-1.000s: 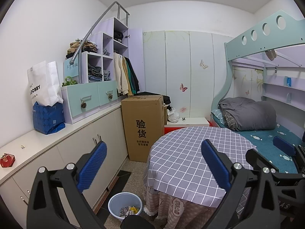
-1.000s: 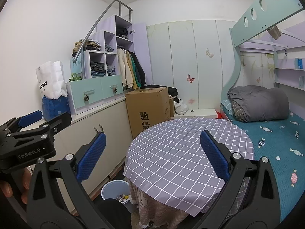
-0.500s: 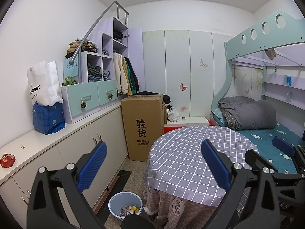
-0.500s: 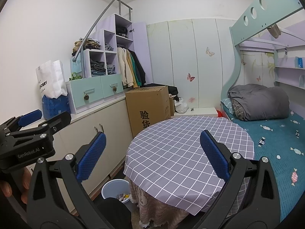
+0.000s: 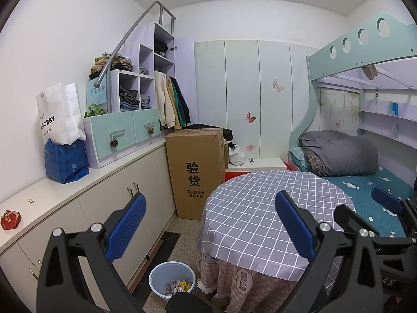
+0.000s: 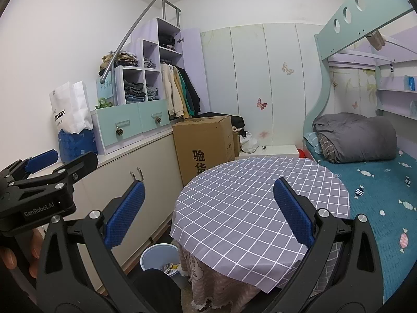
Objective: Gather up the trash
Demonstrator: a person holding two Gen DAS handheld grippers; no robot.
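Both grippers, left (image 5: 208, 221) and right (image 6: 207, 212), hover with fingers spread, empty; reaching the bin (image 5: 172, 283) at lower centre risks snagging the tablecloth (image 5: 260, 208).

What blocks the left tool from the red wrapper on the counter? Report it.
Nothing visible does. The left tool is open and empty, held in open air. The red wrapper lies alone on the white counter, off to the tool's left.

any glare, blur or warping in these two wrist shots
Left wrist view: sharp and evenly lit, no glare, dark vignette in the corners, bed rail and handrail bowed by the fisheye. Right wrist view: the same even light and bowing; the bin sits in shadow beside the table.
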